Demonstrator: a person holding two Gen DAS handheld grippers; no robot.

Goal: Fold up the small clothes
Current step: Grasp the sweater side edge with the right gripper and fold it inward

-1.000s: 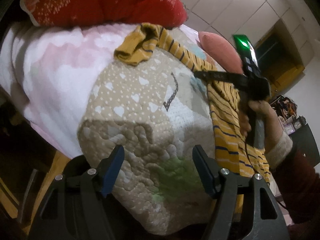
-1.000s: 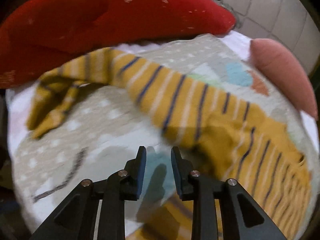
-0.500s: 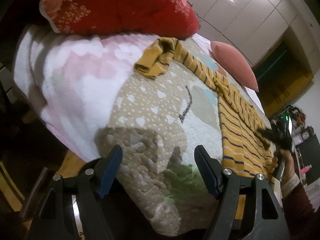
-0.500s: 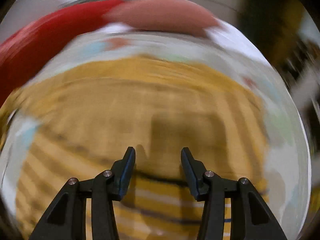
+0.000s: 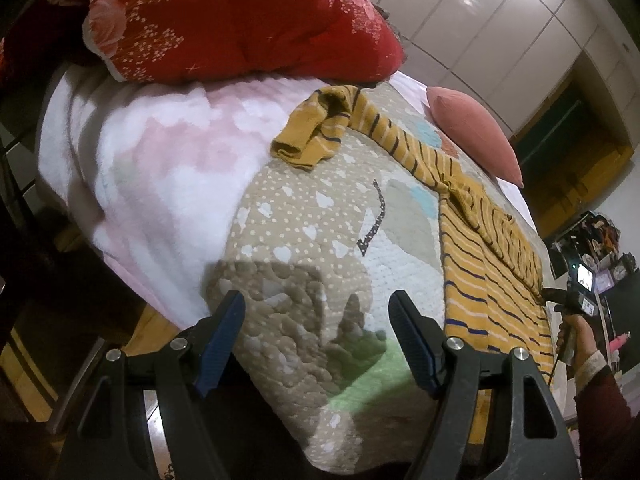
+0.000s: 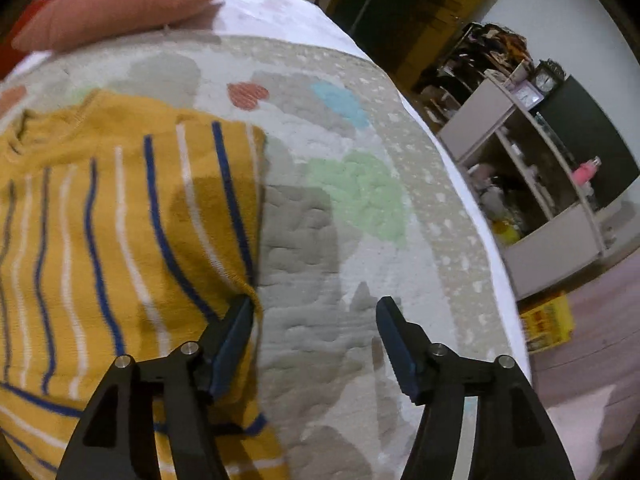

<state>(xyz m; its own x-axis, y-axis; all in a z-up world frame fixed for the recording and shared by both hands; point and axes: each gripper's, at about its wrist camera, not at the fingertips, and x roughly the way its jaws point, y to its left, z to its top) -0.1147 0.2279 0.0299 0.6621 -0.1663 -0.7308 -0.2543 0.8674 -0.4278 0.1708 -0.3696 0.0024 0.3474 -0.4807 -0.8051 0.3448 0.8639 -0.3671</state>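
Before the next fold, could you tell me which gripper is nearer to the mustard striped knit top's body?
Right. The right gripper is at the mustard striped knit top's side edge, jaws opening, one finger touching it. The left gripper hovers over bare quilt, beside the top.

Mustard garment (image 5: 480, 276) striped navy and white. Quilt (image 5: 312, 216) patterned beige, white dots, pastel patches. Blanket (image 5: 160, 160) mottled pink-white. Red floral duvet (image 5: 240, 20). Pink pillow (image 5: 476, 136).
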